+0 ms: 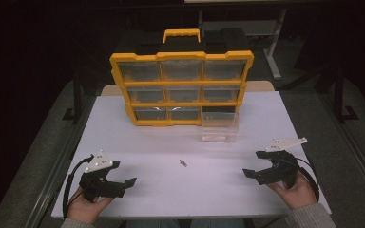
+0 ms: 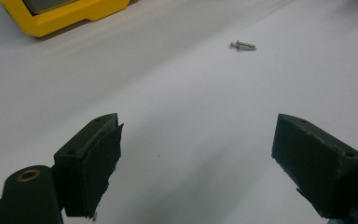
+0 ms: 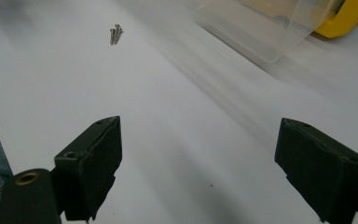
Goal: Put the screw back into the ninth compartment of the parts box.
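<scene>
White tabletop (image 1: 138,128) out front, flat and matte, with a dark room around it: grey floor at the sides, a black frame and table legs in the gloom behind. At the far middle stands a yellow plastic organiser case with clear drawers (image 1: 181,88), upright, handle on top; its bottom-right slot gapes dark, and the clear plastic drawer box (image 1: 219,126) sits on the table just in front of that slot. Now the small silver metal screw (image 1: 183,163): it lies on bare table between the two grippers, well apart from both, nearer the person than the drawer. The left gripper view shows a head and a slim shank (image 2: 243,45); the right gripper view looks like two or three thin screws lying side by side (image 3: 115,34), which the high view is too coarse to settle. Left gripper (image 1: 123,183) hovers low with jaws spread wide, nothing between. Right gripper (image 1: 254,173), same story: jaws wide apart, empty.
</scene>
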`<state>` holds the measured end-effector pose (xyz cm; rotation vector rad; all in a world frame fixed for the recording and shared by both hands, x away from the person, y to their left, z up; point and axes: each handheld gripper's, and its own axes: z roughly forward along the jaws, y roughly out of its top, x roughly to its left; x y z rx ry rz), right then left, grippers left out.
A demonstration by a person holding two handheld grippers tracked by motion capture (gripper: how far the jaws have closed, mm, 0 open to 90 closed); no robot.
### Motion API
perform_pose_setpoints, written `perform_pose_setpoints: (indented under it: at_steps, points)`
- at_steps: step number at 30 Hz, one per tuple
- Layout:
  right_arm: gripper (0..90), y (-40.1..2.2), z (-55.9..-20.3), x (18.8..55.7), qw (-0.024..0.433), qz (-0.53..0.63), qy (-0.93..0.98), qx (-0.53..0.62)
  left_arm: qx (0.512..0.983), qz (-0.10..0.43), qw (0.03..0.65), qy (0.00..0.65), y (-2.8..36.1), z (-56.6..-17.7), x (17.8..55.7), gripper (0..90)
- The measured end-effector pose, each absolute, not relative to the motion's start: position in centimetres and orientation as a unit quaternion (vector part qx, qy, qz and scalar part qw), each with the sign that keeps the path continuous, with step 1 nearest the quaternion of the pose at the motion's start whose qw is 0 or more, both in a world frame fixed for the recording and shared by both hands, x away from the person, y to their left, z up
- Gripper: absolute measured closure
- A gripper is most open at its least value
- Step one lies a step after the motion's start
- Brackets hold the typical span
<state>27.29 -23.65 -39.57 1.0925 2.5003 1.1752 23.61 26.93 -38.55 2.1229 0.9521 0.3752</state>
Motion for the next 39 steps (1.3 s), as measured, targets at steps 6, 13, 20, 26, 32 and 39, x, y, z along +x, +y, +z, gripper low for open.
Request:
perform_pose_setpoints:
  at_steps: [6, 13, 20, 26, 32, 39]
  points:
    - [14.1, -23.4, -39.4, 27.5, 0.083, 0.395, 0.84, 0.362, 0.833, 0.151, 0.383, 0.371, 27.0, -38.5, 23.6, 15.2]
    - [14.1, -23.0, -39.3, 27.6, 0.074, 0.395, 0.842, 0.359, 0.832, 0.15, 0.383, 0.372, 26.9, -38.5, 23.5, 15.2]
    - [14.1, -22.7, -39.1, 27.9, 0.068, 0.396, 0.844, 0.356, 0.834, 0.151, 0.38, 0.371, 26.9, -38.6, 23.6, 15.2]
    - [14.3, -22.0, -38.7, 28.2, 0.064, 0.398, 0.846, 0.348, 0.834, 0.152, 0.38, 0.371, 26.9, -38.7, 23.5, 15.2]
    - [14.5, -20.7, -38.4, 28.7, 0.055, 0.392, 0.856, 0.334, 0.836, 0.156, 0.378, 0.365, 26.9, -38.6, 23.6, 15.2]
    - [17.9, -18.7, -37.7, 29.4, 0.045, 0.389, 0.865, 0.315, 0.834, 0.154, 0.378, 0.37, 26.9, -38.7, 23.6, 15.2]
